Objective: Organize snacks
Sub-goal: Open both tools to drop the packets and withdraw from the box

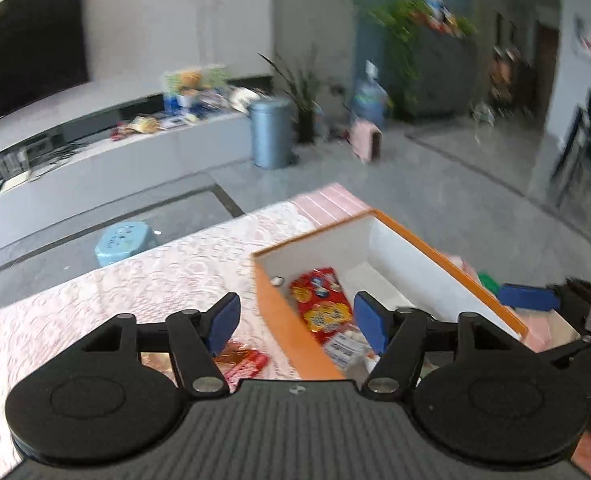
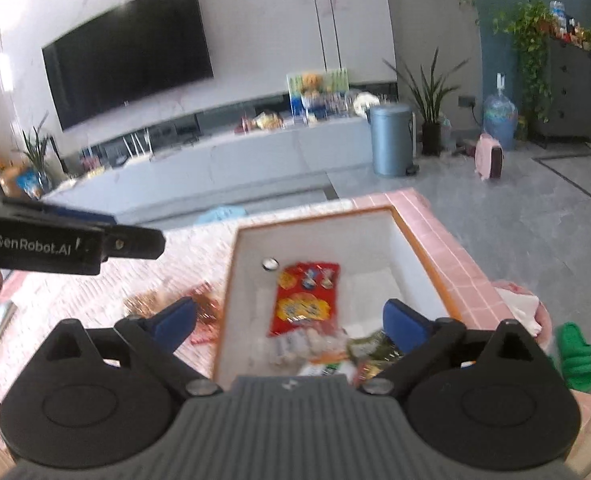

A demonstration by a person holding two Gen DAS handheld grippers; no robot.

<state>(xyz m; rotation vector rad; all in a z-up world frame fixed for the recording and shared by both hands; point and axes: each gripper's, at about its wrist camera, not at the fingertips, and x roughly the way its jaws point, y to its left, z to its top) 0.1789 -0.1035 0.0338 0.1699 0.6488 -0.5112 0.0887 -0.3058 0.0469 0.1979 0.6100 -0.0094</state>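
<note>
Counter (image 2: 447, 248): a pink-tiled top under a lace-patterned cloth is seen, carrying the box and the loose snacks.
Box (image 2: 415, 236): orange outside, white inside, open-topped; it stands on the counter below both hand-held grippers.
Packed so far: a red snack bag (image 2: 305, 300) lies flat on the box floor; paler packets (image 2: 307, 344) and a green-and-yellow one (image 2: 371, 346) are gathered at the near end.
Left to do: shiny red and gold wrappers (image 1: 243, 360) lie on the cloth just beside the box's left wall, so the task is judged partly done.
Left hand-held gripper (image 1: 295, 322): spread wide, nothing pinched.
Right hand-held gripper (image 2: 289, 320): spread wide above the box, nothing between the pads.
</note>
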